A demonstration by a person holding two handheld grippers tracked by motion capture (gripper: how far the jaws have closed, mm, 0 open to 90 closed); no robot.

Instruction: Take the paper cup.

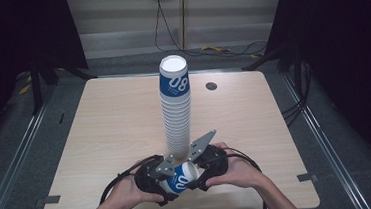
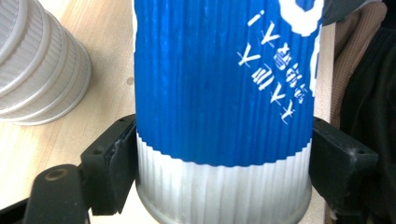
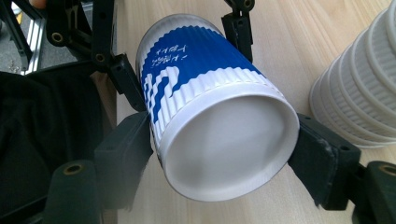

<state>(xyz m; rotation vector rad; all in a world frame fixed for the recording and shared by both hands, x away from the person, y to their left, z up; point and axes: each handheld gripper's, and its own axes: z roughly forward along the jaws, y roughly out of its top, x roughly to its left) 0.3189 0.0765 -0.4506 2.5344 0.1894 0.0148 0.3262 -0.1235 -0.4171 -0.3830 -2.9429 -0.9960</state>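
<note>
Because it lies on its side between both tools, the blue-and-white ribbed paper cup (image 1: 180, 178) sits low over the near edge of the pale wooden bench (image 1: 110, 135), just in front of the tall stack of white ribbed paper cups (image 1: 176, 116). The left gripper (image 2: 224, 172) has its black pads pressed on the cup's bare white band near the base. The right gripper (image 3: 224, 154) clamps the rolled rim end, mouth facing its camera. So the cup is held at both ends at once. I judge it very light and thin-walled (a hard squeeze near the open mouth would likely oval it), while the ribbing should give the pads good purchase. The safest hold looks to be the base band, where the bottom stiffens the wall. The person's hands (image 1: 130, 191) wrap the tools from below, and cables trail back toward the bench edge.
</note>
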